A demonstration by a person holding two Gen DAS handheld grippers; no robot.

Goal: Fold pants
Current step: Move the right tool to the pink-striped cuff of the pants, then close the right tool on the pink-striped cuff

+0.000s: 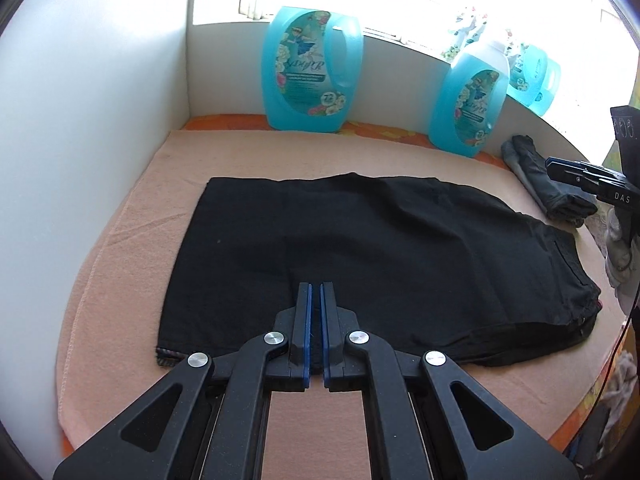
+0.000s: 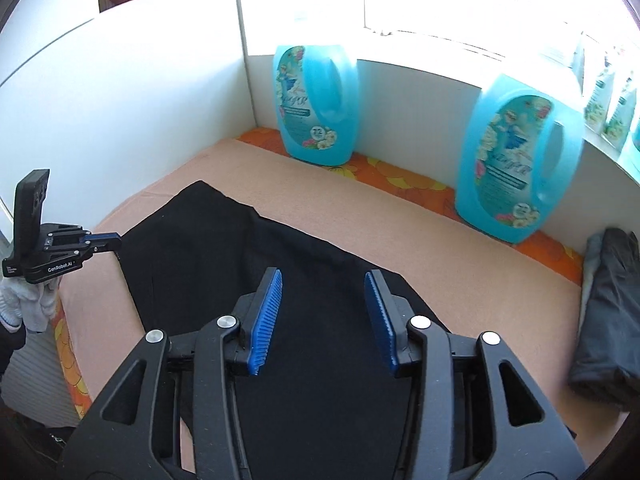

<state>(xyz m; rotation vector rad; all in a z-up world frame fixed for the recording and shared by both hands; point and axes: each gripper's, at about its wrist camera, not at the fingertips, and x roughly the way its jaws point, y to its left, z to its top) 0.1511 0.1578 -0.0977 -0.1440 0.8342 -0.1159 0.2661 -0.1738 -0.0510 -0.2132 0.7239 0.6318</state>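
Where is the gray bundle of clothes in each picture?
Left wrist view: the gray bundle lies at the right edge, past the black pants, right of the second blue bottle.
Right wrist view: the bundle is at the far right edge, below and right of that same bottle.
Shared landmark: the blue bottle beside it.

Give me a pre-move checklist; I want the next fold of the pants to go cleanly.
1. Pants flat on towel: ok, folded once.
2. Left tool gripping cloth: cannot tell; nearly shut over the near edge.
3. Right tool ready: ok, open above the pants.
4. Bottles clear of the pants: ok.
5. Grey garment apart from the pants: ok.
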